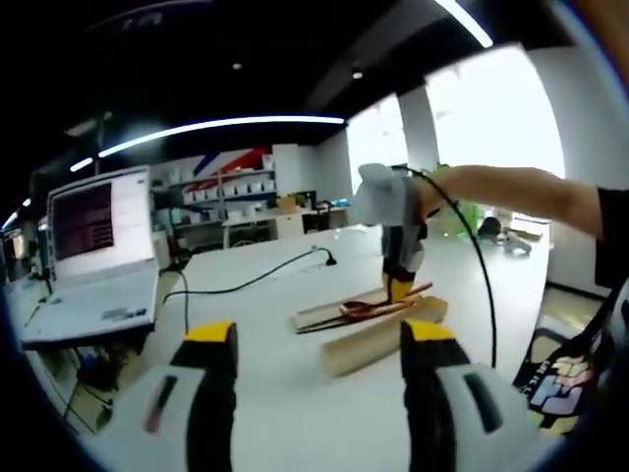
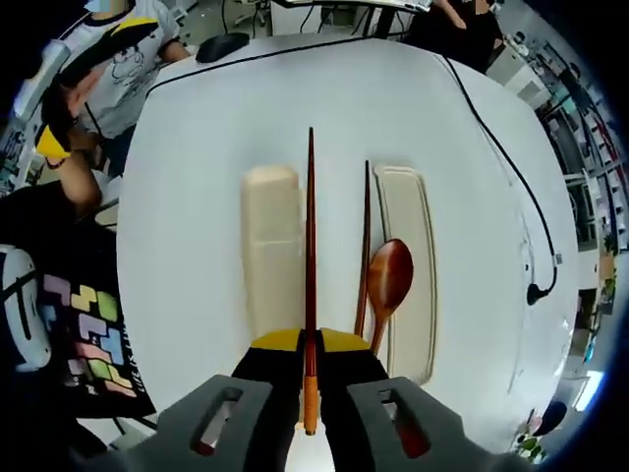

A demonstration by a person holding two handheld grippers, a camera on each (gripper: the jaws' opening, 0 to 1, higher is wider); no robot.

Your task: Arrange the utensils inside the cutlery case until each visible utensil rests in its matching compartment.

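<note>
1. Our right gripper (image 2: 310, 369) clenches a chopstick (image 2: 311, 256) at frame centre, above the table (image 2: 197, 197).
2. Left gripper (image 1: 319, 379) is released.
3. Judging it light, stiff, slippery: we should grip near its thick end.
4. Case (image 2: 408, 285), spoon (image 2: 387, 280) sit right of centre.

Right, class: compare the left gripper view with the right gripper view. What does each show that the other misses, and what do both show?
Left gripper view alone: an open white laptop, shelving on the far wall, and the left gripper, its jaws apart and empty.

Right gripper view alone: the right gripper seen from behind, shut on a dark red-brown wooden chopstick.

Both: the white table, the beige cutlery case lid, the beige case tray, the reddish wooden spoon and a black cable.
</note>
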